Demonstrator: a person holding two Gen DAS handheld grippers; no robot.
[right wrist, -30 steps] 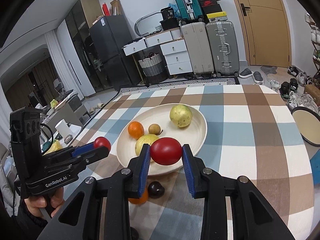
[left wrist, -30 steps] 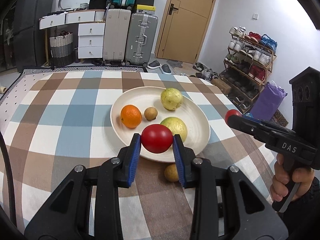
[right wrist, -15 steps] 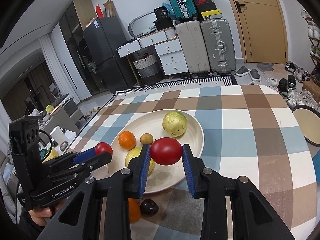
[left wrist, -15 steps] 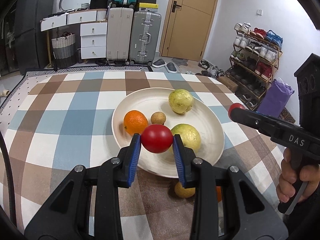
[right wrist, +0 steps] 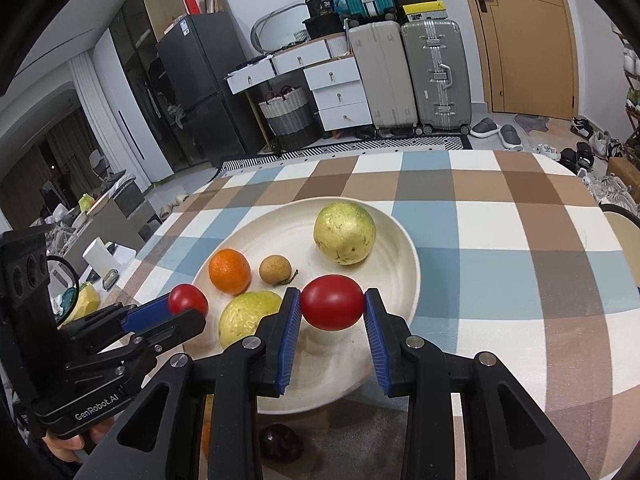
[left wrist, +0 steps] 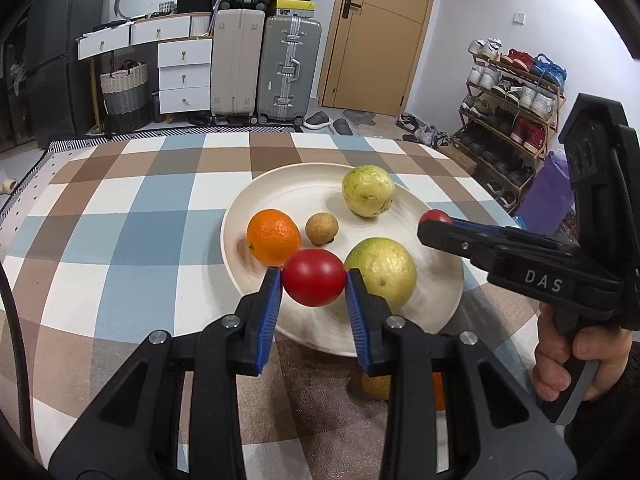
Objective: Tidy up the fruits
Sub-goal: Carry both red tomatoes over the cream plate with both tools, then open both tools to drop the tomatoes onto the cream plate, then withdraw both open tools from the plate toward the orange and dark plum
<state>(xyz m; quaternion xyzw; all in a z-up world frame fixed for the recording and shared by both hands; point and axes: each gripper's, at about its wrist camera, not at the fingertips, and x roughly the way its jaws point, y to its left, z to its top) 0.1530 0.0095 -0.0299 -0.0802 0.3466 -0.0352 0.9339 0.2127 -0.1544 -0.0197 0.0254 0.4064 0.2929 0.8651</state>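
Both grippers have pushed forward over the plate (left wrist: 448, 312) in the last second. A second ago each tomato hung at about the near rim; now both sit over the dish proper, and the plate fills a lot more of each view.

The left gripper (left wrist: 314, 284) is clamped on a red tomato (left wrist: 314, 282), blue pads pressing it from both sides. Just ahead and to its left is the orange (left wrist: 273, 242), just to its right the near guava (left wrist: 380, 270), and straight ahead the little brown fruit (left wrist: 321, 229). The far guava (left wrist: 368, 196) is further ahead and to the right.

The right gripper (right wrist: 332, 308) is likewise closed on its own tomato (right wrist: 332, 307), held over the bare right part of the plate (right wrist: 412, 256), with the near guava (right wrist: 248, 316) to its left.

So both tomatoes are up in the air, not on the plate yet. My guess is that the step is lowering and letting go. The left one has a tight slot between orange and guava, so it might nudge them or roll.

Not done after that either. Under the right gripper, on the cloth (right wrist: 500, 240) before the plate, there's a dark fruit (right wrist: 280, 442), and below the left gripper a yellowish fruit (left wrist: 376, 386) and a bit of something orange, mostly hidden.
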